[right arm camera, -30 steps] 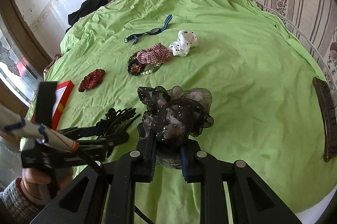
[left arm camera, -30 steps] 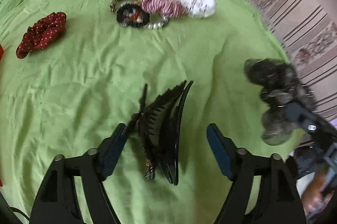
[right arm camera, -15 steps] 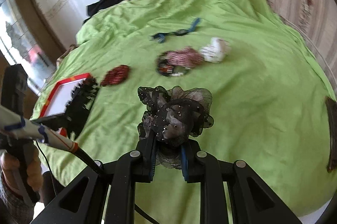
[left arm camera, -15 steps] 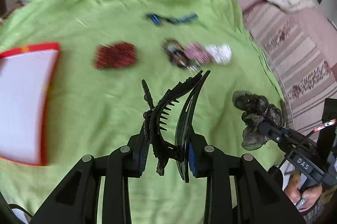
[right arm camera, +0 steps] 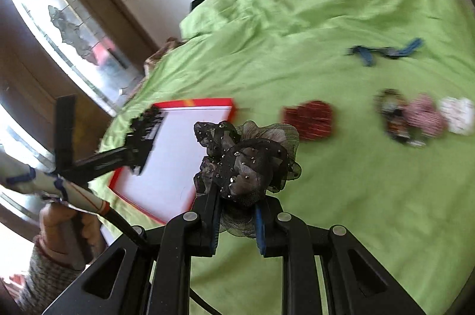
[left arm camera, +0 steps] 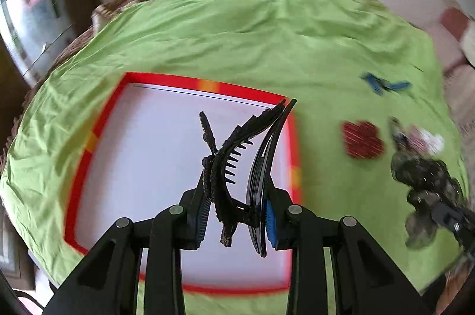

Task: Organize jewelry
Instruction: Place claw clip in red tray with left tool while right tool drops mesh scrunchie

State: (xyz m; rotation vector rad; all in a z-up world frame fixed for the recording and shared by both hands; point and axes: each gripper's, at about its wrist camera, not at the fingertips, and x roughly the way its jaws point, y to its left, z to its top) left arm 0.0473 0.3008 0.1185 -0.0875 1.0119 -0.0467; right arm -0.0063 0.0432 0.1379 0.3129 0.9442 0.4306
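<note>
The black hair claw (left arm camera: pixel 237 166) is pinched at its hinge end in the left tongs (left arm camera: pixel 236 218), hanging over the red-rimmed tray (left arm camera: pixel 95 137). Its long teeth stick far out, so a quick swing might lever it loose. The right tongs (right arm camera: pixel 236 221) clamp a dark gauzy bow (right arm camera: pixel 249 157) just beside the tray; its soft fabric could slip or snag.

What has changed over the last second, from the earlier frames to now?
The left gripper closed on the black hair clip, lifted it off the green cloth and carried it over the red-edged tray. The right gripper also swung toward the tray, keeping its grip on the dark bow. Other pieces stayed put.
</note>
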